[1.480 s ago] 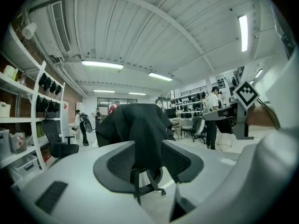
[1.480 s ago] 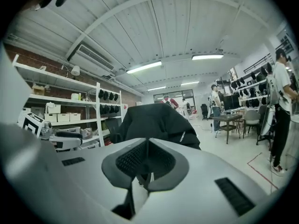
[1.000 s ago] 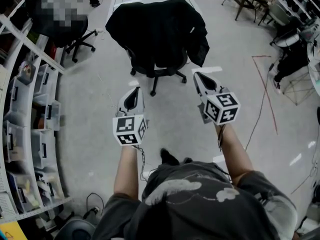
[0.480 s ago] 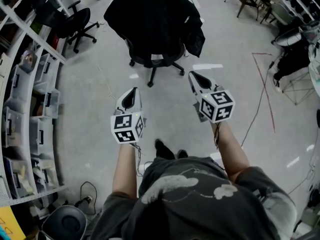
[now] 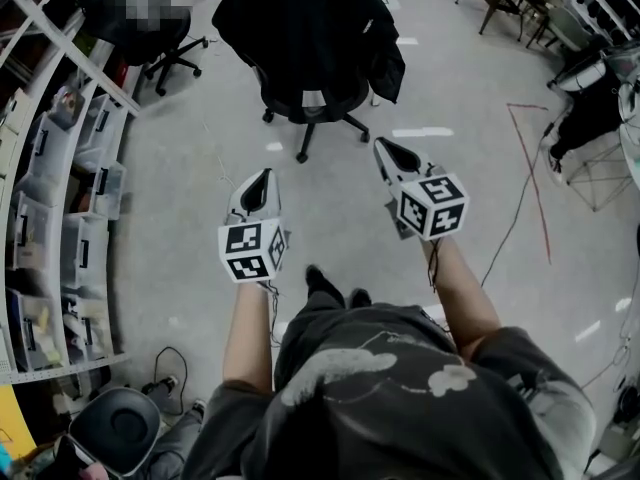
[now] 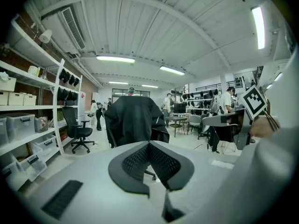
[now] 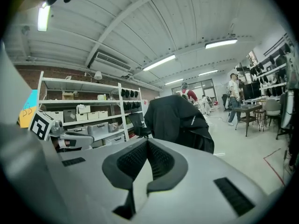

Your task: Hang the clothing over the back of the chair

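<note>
A black jacket hangs draped over the back of a black office chair on wheels, at the top of the head view. My left gripper and right gripper are held side by side in the air short of the chair, pointing at it, well apart from the cloth. Both are shut with nothing between the pads. In the left gripper view the jacket stands straight beyond the shut left gripper. The right gripper view shows the jacket just past the shut right gripper.
Shelving with plastic bins runs along the left side. A second office chair stands by it, and a round bin sits at the lower left. Red tape lines mark the floor at right; tables stand beyond.
Both grippers have drawn back from the chair together with the person; the chair with the jacket now sits farther off, higher in the head view. Jaws stay shut.
</note>
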Action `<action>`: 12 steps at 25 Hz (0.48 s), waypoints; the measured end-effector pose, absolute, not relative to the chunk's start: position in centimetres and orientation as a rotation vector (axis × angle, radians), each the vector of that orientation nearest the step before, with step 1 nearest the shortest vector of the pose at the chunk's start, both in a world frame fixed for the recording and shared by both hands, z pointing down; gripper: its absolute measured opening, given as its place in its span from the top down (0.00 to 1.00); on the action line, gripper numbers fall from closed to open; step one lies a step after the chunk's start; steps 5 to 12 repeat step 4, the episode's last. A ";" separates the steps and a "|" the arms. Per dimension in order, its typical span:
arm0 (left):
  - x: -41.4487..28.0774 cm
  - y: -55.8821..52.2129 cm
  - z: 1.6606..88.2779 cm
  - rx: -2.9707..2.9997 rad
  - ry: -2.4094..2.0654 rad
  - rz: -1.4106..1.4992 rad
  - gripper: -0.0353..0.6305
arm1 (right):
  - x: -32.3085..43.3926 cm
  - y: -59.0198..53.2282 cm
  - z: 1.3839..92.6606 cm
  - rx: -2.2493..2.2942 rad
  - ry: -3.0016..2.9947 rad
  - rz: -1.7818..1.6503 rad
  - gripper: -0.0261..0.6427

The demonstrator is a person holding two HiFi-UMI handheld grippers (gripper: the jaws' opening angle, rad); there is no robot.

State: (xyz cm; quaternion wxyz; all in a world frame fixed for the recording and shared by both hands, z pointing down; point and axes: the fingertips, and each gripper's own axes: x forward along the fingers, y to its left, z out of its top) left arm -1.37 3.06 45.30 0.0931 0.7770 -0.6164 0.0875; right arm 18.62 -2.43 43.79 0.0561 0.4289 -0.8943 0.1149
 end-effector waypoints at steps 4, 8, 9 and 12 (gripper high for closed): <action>-0.7 5.1 45.0 2.316 -1.846 0.262 0.95 | 19.1 -0.5 43.8 1.279 -2.726 0.330 0.97; -0.7 5.1 45.0 2.316 -1.846 0.262 0.95 | 19.1 -0.5 43.8 1.279 -2.726 0.330 0.97; -0.7 5.1 45.0 2.316 -1.846 0.262 0.95 | 19.1 -0.5 43.8 1.279 -2.726 0.330 0.97; -0.7 5.1 45.0 2.316 -1.846 0.262 0.95 | 19.1 -0.5 43.8 1.279 -2.726 0.330 0.97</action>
